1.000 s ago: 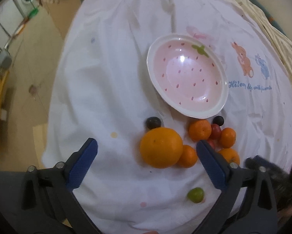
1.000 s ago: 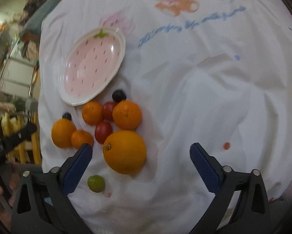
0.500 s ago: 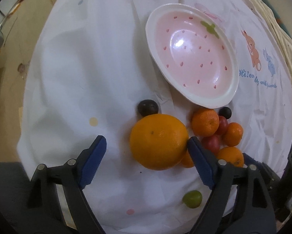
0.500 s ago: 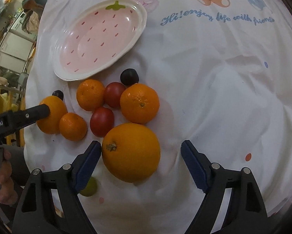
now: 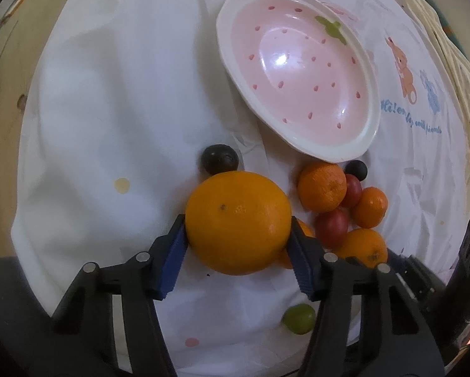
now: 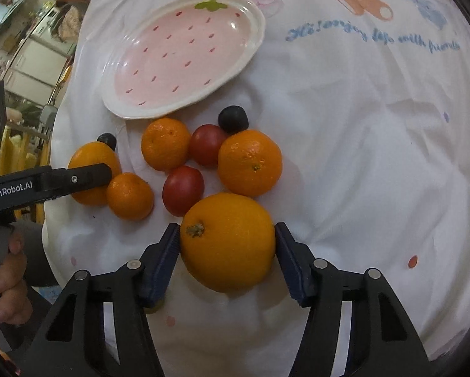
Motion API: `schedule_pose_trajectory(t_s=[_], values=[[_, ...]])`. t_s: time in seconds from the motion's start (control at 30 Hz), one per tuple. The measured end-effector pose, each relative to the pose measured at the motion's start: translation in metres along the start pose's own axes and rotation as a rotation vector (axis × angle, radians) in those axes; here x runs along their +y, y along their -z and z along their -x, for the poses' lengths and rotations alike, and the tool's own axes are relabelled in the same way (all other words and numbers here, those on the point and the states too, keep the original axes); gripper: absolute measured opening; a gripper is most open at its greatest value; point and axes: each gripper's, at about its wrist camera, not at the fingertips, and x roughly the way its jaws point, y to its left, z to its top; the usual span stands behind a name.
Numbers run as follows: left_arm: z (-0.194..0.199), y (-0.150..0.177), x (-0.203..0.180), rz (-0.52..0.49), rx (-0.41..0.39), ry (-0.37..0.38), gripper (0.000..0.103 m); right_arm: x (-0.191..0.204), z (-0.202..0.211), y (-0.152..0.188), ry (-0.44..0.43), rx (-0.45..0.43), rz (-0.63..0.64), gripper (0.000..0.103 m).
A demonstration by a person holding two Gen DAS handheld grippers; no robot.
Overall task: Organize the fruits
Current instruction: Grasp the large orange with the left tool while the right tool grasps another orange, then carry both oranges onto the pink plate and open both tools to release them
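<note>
My left gripper (image 5: pixel 236 224) points down at the cloth, and its blue pads (image 5: pixel 172 251) are closing onto the sides of a large orange (image 5: pixel 238 210). My right gripper (image 6: pixel 227 231) is closing the same way, its pads touching a second large orange (image 6: pixel 231 251) that has a stem. In the right wrist view, the left gripper's finger (image 6: pixel 78 179) lies across the first orange (image 6: pixel 92 157). An empty pink strawberry plate (image 5: pixel 300 72) (image 6: pixel 184 53) lies beyond the fruit.
Between the two oranges lie mandarins (image 6: pixel 165 143), red tomatoes (image 6: pixel 183 190) and dark grapes (image 6: pixel 233 118) (image 5: pixel 219 158). A green grape (image 5: pixel 298 319) lies nearer the cloth's edge. A hand (image 6: pixel 5 270) holds the left gripper's handle. The white tablecloth (image 6: pixel 376 141) drops off at the left.
Both grippers have come down closer to the fruit. Each pair of jaws has narrowed from wide apart until the pads touch a large orange.
</note>
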Motion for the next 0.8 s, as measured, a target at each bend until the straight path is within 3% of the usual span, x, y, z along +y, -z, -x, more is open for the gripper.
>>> schedule_pose_trajectory(t_s=[0.27, 0.5, 0.8], values=[[0.018, 0.008, -0.005, -0.061, -0.076, -0.013, 0.055, 0.002, 0.01, 0.003, -0.043, -0.035, 0.007, 0.059], [0.047, 0.02, -0.008, -0.117, -0.167, -0.071, 0.055, -0.001, 0.031, 0.016, -0.103, -0.084, -0.021, 0.059], [0.103, 0.016, -0.023, -0.209, -0.291, -0.078, 0.055, 0.006, 0.119, -0.003, -0.192, -0.286, -0.047, 0.059]])
